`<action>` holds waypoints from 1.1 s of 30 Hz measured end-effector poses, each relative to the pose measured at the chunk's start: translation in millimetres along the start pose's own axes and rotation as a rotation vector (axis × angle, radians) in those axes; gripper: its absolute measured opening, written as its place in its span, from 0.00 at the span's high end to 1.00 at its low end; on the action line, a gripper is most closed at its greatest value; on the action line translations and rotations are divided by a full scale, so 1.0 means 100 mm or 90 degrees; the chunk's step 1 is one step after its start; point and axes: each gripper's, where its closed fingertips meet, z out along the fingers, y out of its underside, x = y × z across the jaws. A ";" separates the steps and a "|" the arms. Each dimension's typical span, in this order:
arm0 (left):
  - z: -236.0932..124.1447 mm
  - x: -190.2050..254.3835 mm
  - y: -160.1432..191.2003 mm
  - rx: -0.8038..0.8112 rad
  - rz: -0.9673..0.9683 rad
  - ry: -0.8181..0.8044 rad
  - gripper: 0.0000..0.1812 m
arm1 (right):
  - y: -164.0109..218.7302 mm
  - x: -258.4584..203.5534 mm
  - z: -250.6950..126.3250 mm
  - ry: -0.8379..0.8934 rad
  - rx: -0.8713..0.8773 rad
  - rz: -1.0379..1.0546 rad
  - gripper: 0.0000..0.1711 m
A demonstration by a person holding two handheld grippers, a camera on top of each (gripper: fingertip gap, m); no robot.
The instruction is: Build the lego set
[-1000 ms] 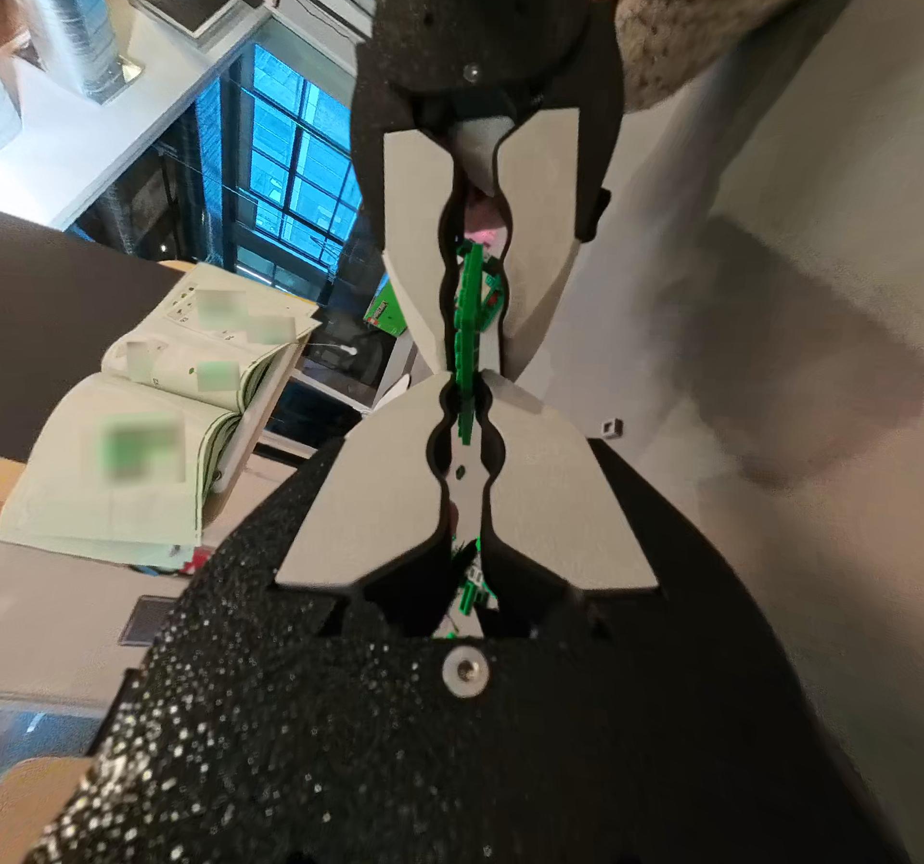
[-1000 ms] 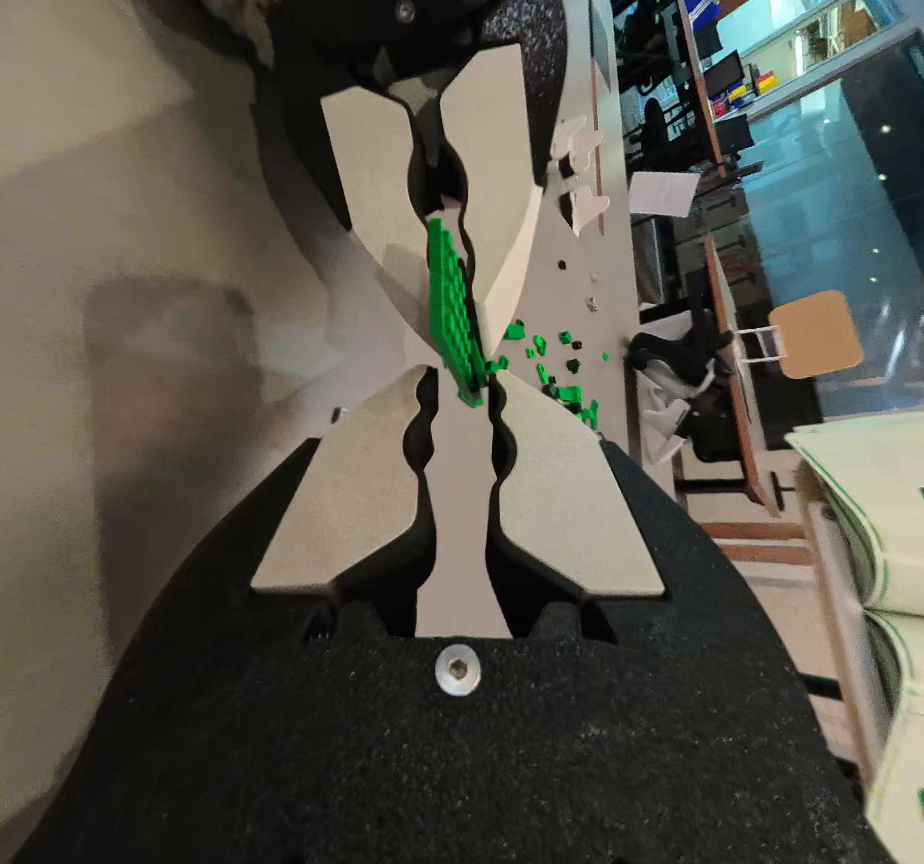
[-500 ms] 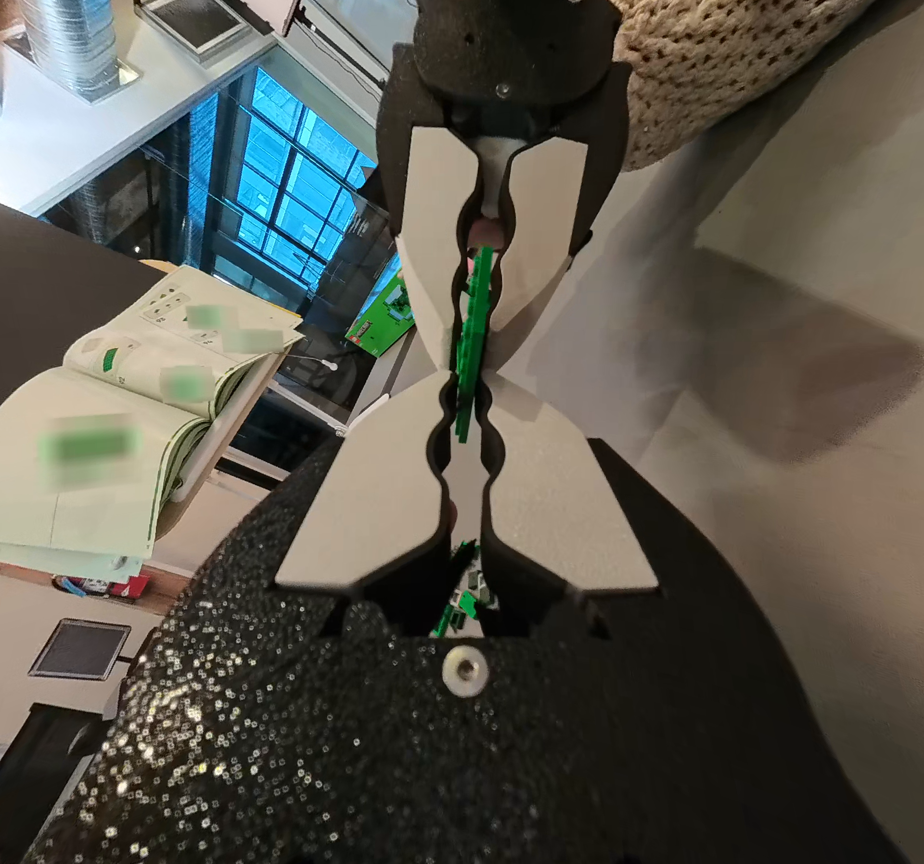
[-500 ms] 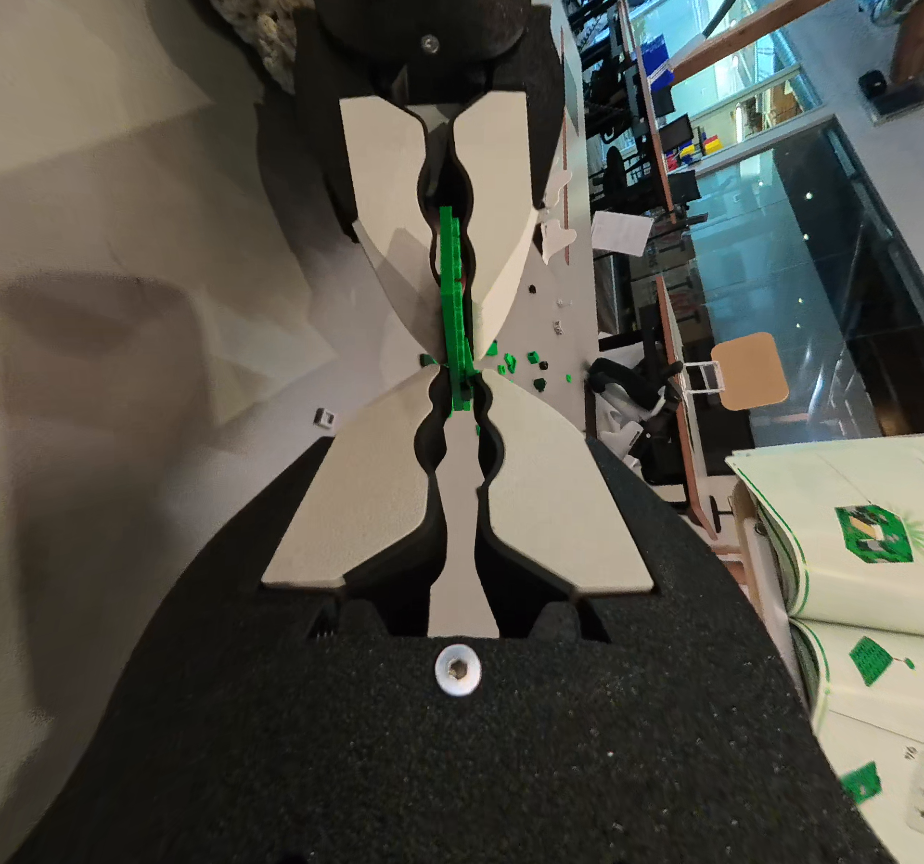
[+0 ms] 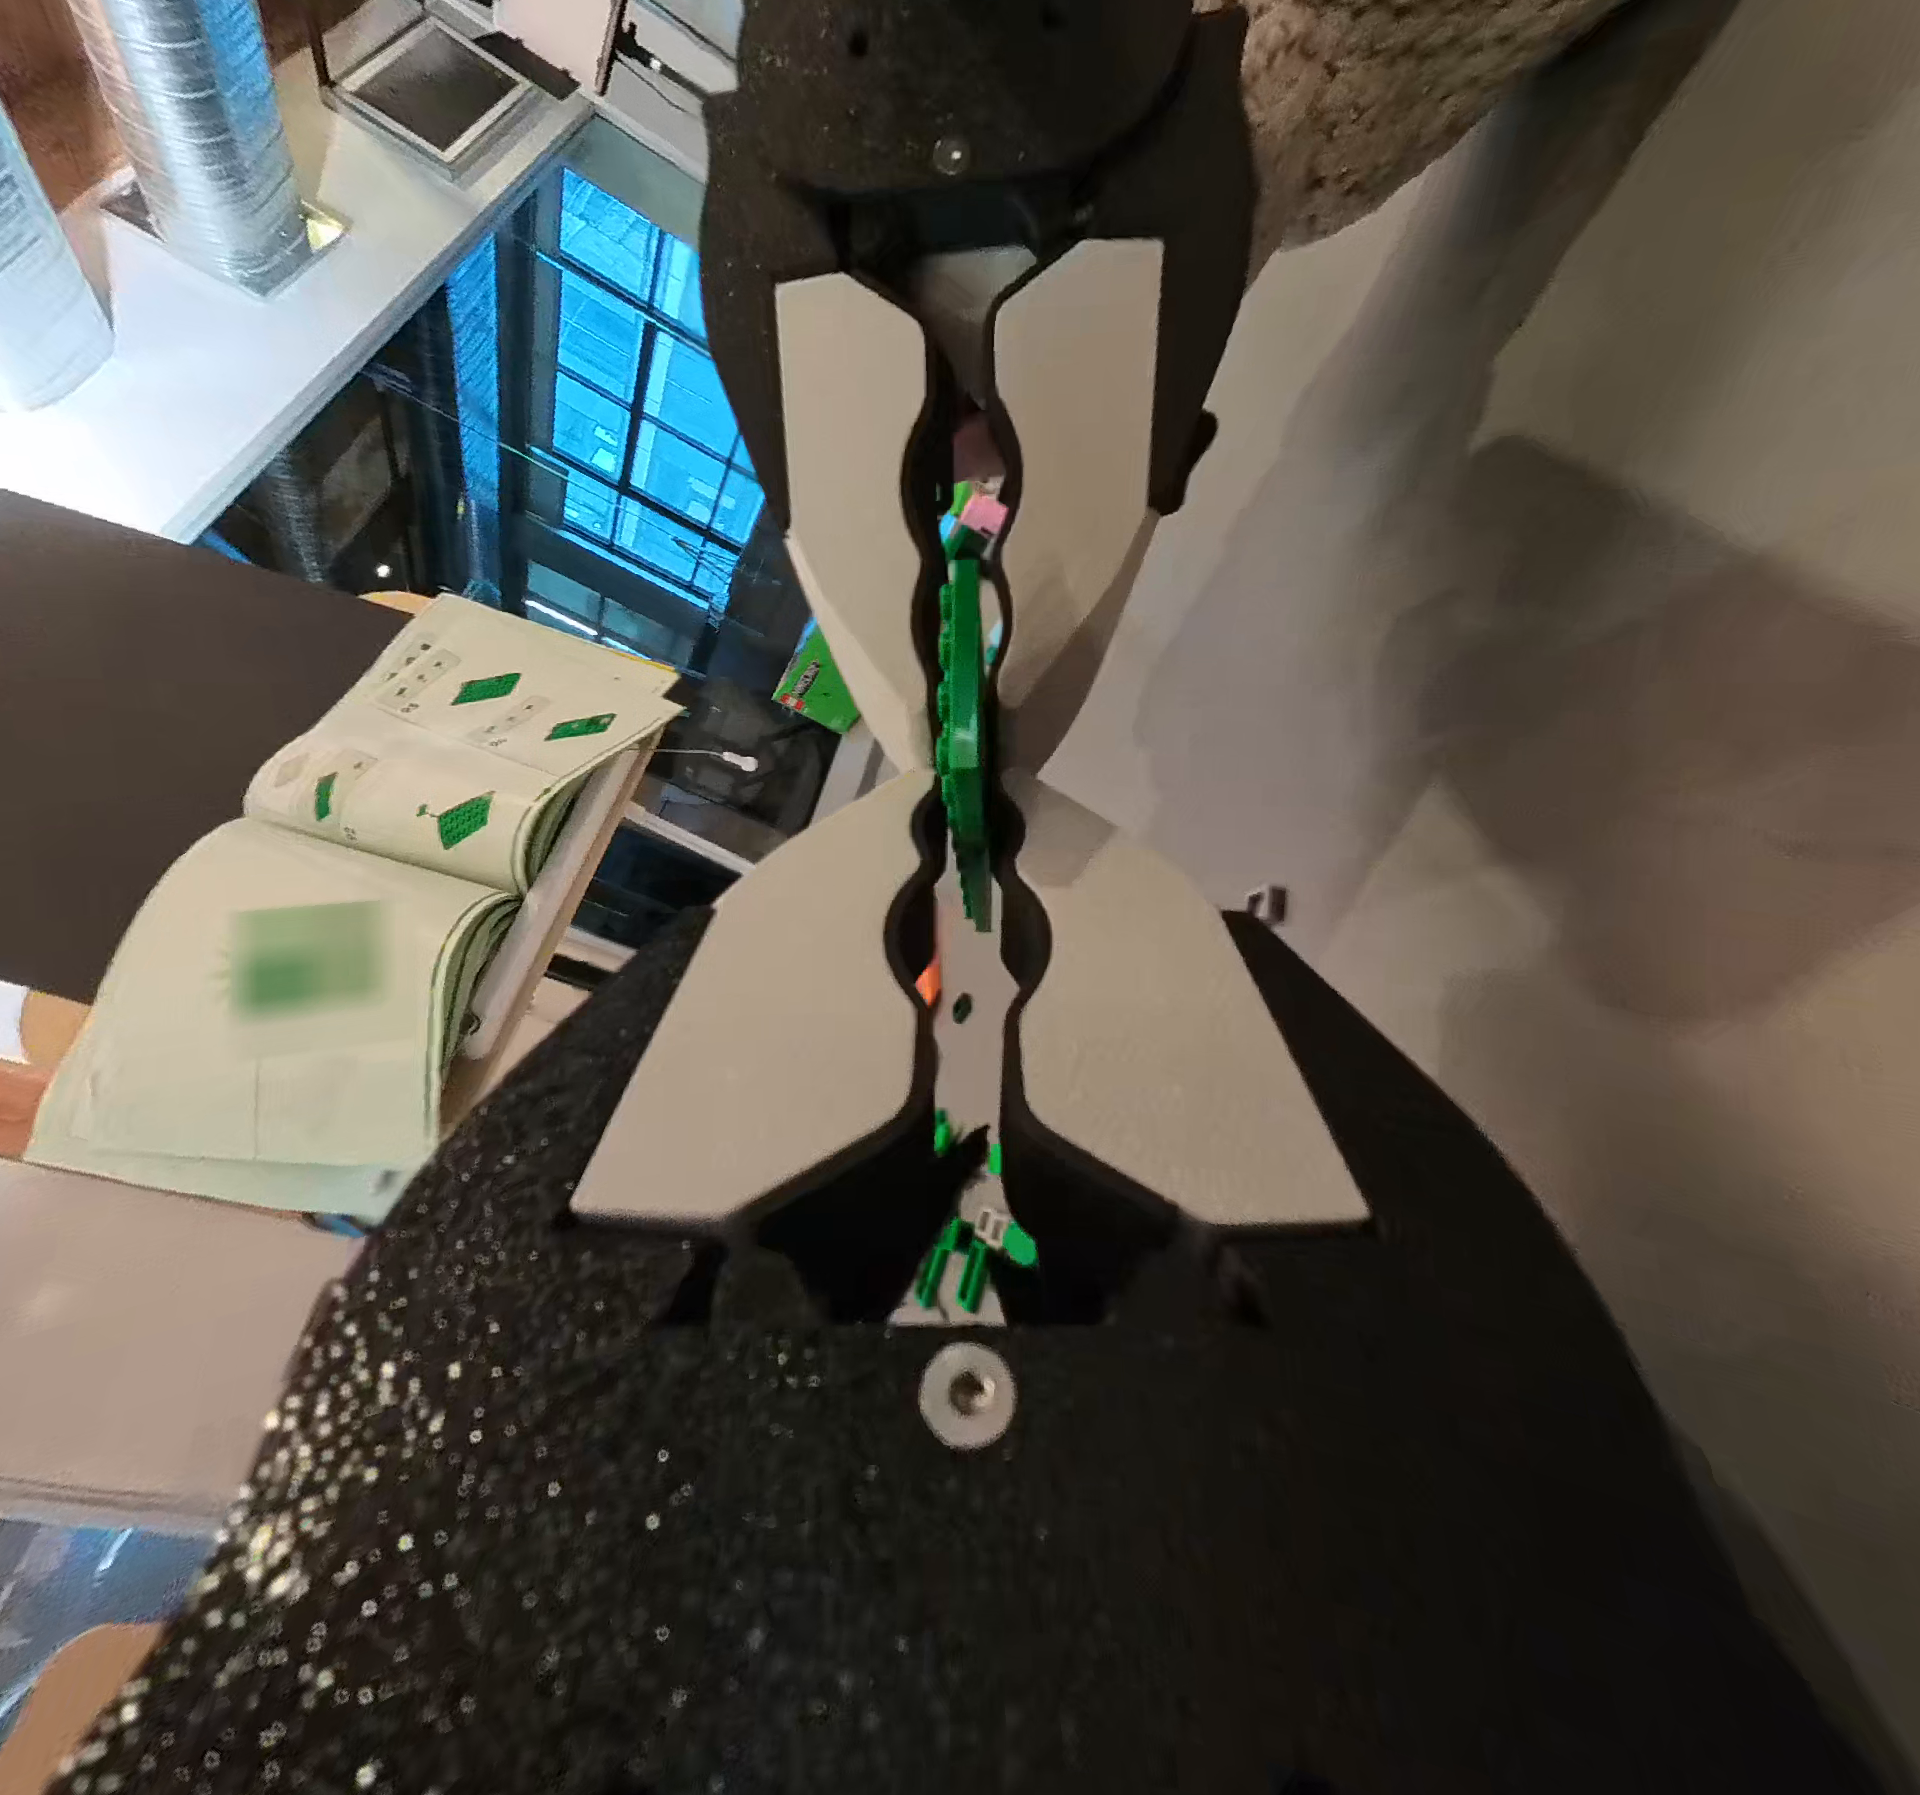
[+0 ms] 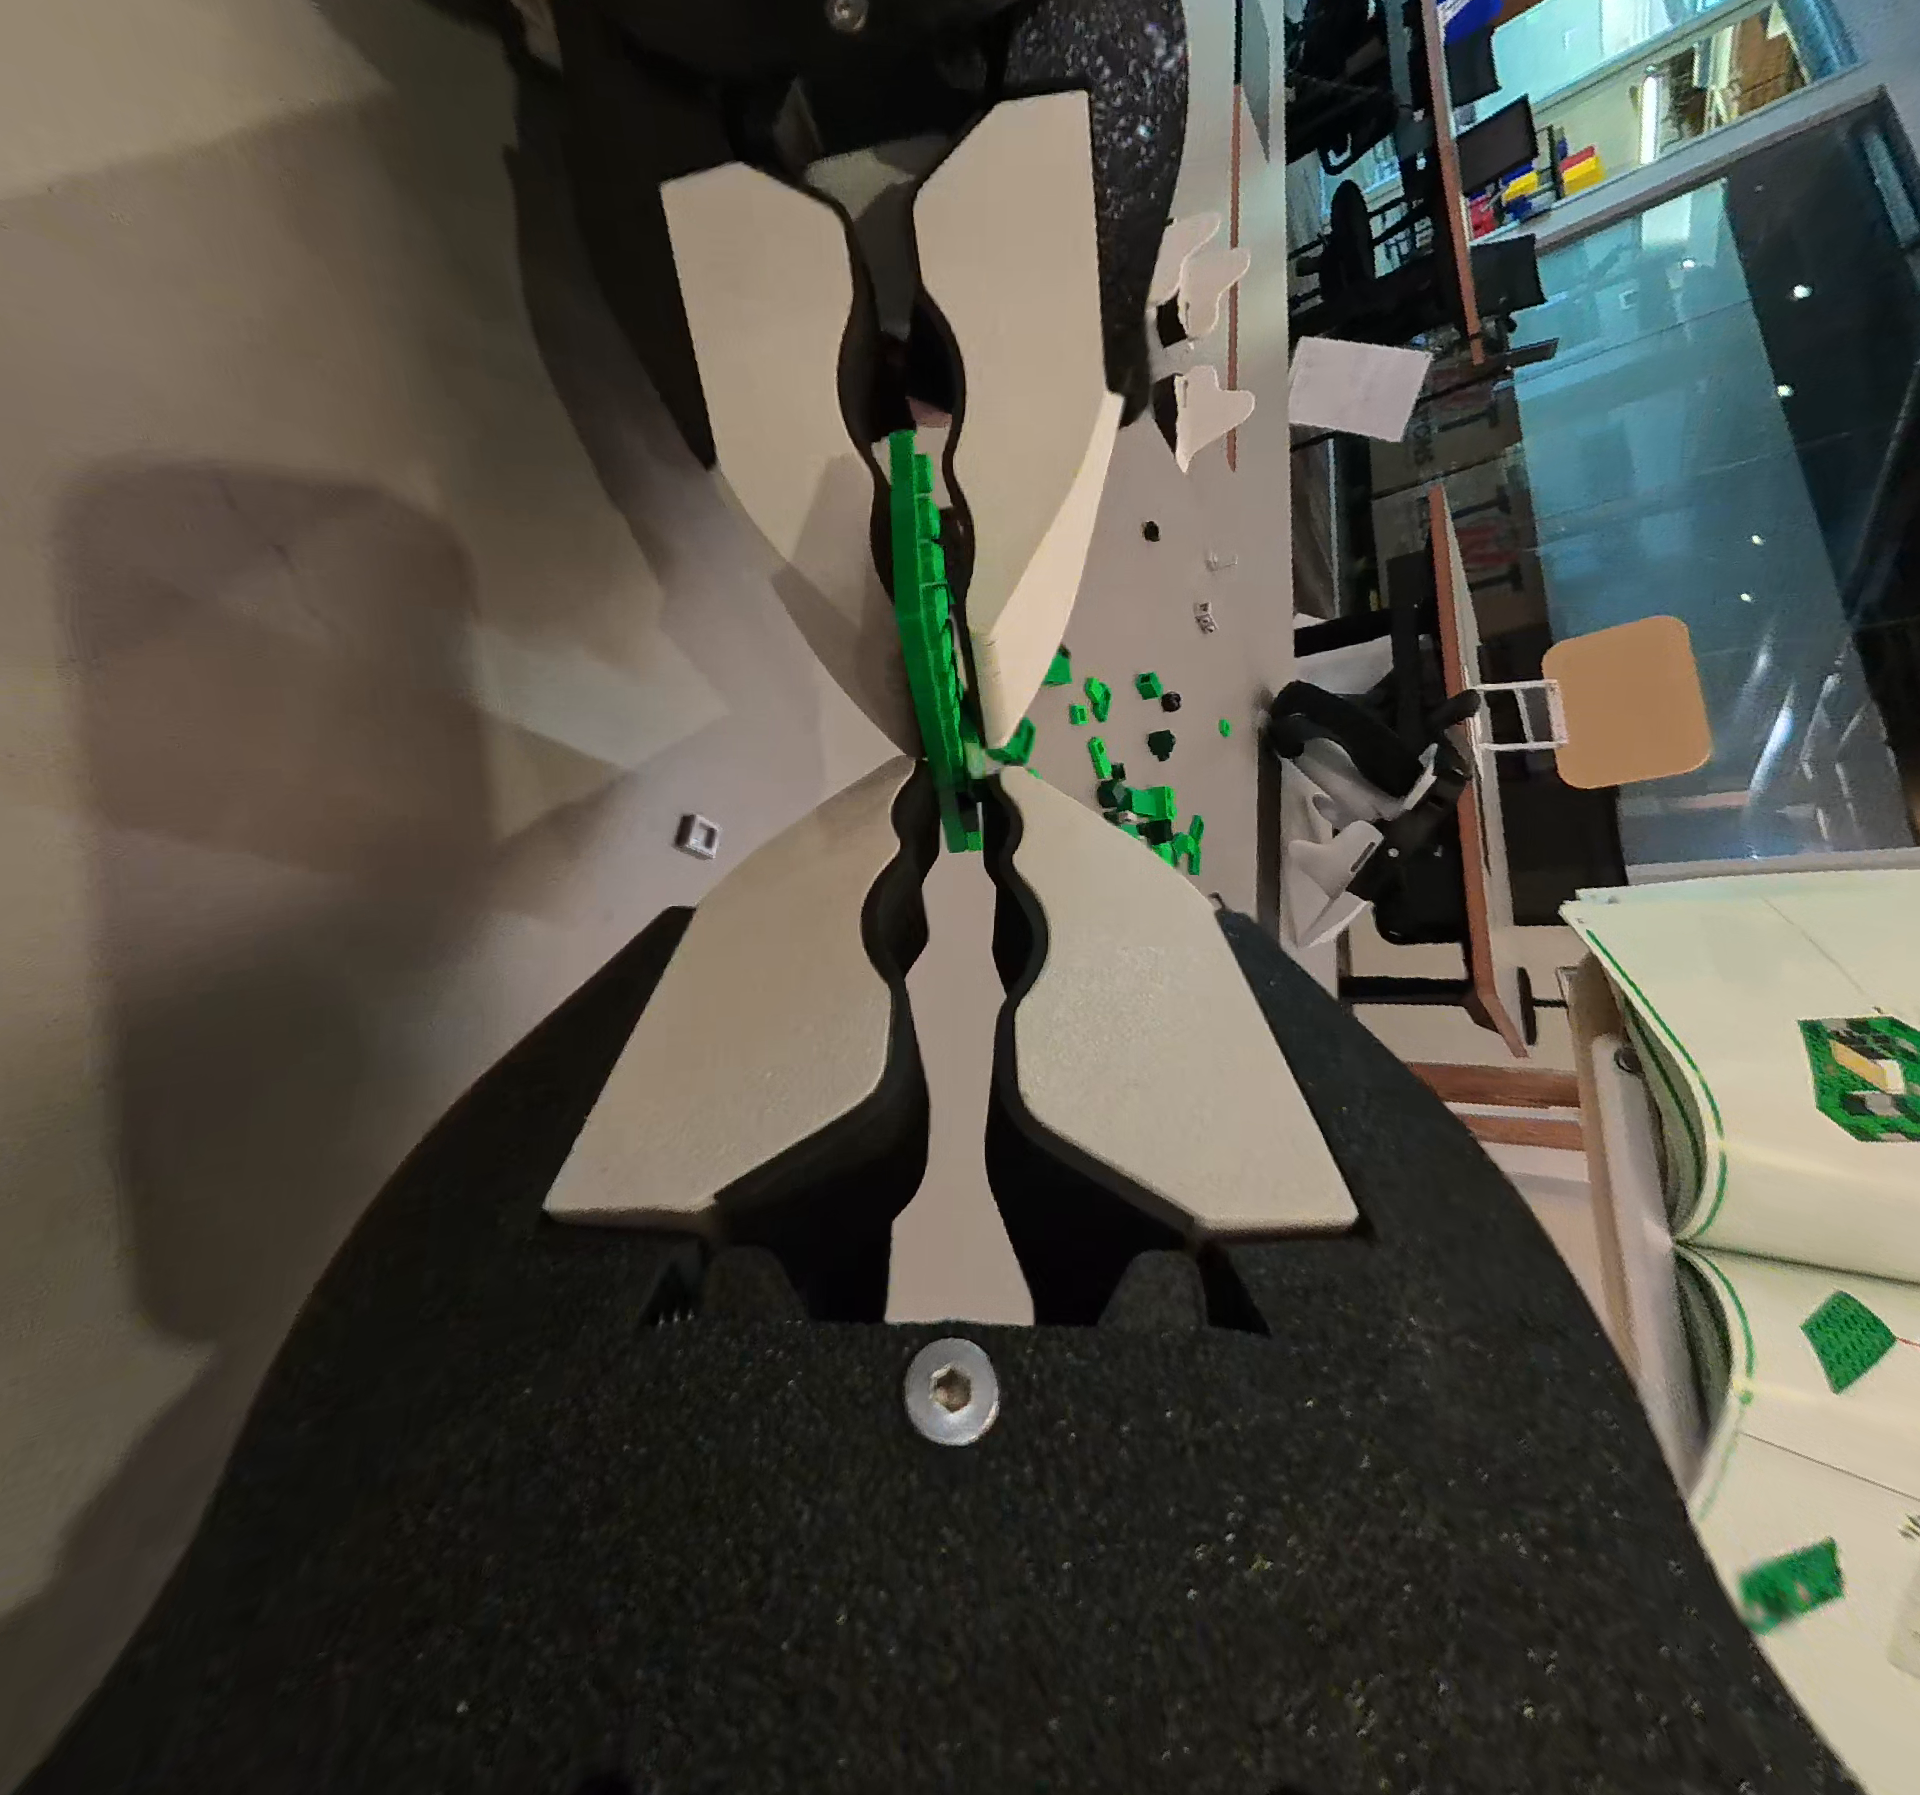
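Observation:
A green lego plate (image 5: 961, 706) is held on edge between the two grippers, which meet tip to tip above the pale table (image 5: 1558, 602). My left gripper (image 5: 961, 810) is shut on the plate's near end. The right gripper (image 5: 966, 743) comes in from above in this view and clamps the far end. In the right wrist view my right gripper (image 6: 956, 779) is shut on the plate (image 6: 925, 623), and the left gripper (image 6: 935, 732) faces it from above. Small green bricks stick to the plate near the tips.
Several loose green pieces (image 6: 1132, 789) lie on the table beyond the grippers. A small grey piece (image 6: 696, 833) lies alone nearby. An open instruction booklet (image 5: 312, 914) stands at the side, also in the right wrist view (image 6: 1818, 1226). A knitted sleeve (image 5: 1455, 31) is behind the right gripper. My two grippers' fingertips are within a few centimetres of each other. The small grey piece (image 6: 696, 833) is about equally far from each gripper, around 6 cm.
Both grippers stay clamped on the green plate. The pair has swung and tilted together, so the background has shifted and the plate shows slightly more of its face.

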 end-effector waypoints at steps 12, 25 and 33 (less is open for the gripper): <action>-0.03 -0.06 -0.05 0.026 -0.075 0.017 0.97 | -0.10 0.05 -0.08 0.005 0.110 0.071 0.92; -0.02 -0.10 -0.03 0.023 -0.103 -0.002 0.96 | -0.08 0.10 -0.10 0.069 0.058 -0.029 0.96; 0.02 -0.17 0.03 0.024 -0.402 0.079 0.57 | -0.02 0.20 -0.12 0.133 0.060 -0.074 0.96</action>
